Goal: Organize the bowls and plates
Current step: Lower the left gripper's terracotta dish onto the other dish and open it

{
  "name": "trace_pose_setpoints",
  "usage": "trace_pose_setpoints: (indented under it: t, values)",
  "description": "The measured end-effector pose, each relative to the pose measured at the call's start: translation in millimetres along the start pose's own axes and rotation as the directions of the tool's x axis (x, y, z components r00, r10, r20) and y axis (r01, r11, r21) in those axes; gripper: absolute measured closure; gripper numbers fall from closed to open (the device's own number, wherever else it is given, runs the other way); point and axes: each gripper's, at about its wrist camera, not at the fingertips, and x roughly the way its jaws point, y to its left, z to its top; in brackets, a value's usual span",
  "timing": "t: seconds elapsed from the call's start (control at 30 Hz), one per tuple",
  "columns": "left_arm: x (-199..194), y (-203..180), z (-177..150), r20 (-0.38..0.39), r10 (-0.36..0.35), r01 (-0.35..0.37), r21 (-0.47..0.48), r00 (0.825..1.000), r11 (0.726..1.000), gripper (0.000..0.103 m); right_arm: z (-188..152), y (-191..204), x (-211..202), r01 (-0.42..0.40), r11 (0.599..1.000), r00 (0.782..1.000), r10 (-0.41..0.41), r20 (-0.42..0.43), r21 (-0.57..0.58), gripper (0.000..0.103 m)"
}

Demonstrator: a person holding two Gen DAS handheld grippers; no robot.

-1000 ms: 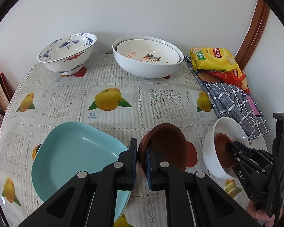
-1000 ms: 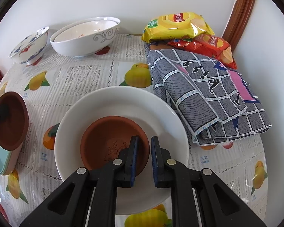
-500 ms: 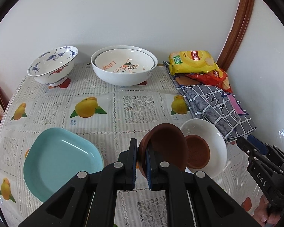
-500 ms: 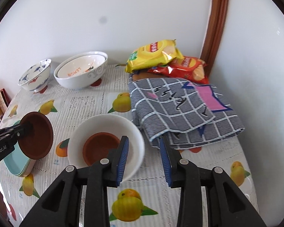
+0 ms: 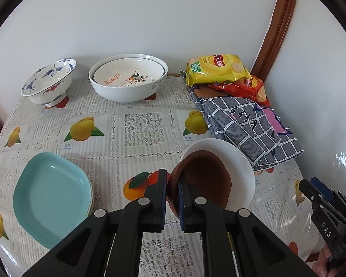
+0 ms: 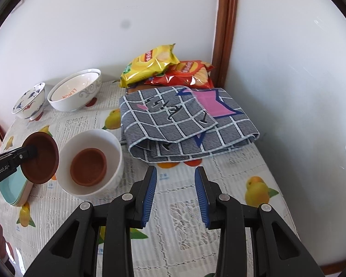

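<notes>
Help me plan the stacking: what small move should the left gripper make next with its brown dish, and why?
Probably carry the held brown dish a little rightward over the white bowl and lower it onto the second brown dish lying there. The left gripper grips it by the rim, tilted, beside the bowl; the right gripper is open and clear.

White walls (image 6: 80, 27), brown wooden trim (image 6: 226, 30), fruit-print tablecloth (image 5: 140, 124).
</notes>
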Motion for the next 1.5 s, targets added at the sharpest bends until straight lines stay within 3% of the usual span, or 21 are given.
trace_pose_setpoints:
  t: [0.83,1.5]
  values:
    - [60,-23,5,-0.076,-0.05,0.05,0.003,0.996,0.999,0.094,-18,-30,27,0.024,0.998,0.998,-0.02,-0.061,0.062,0.069]
    - [66,-29,1,-0.12,-0.113,0.113,-0.004,0.986,0.994,0.093,-26,-25,27,0.007,0.997,0.996,0.0,-0.088,0.074,0.064]
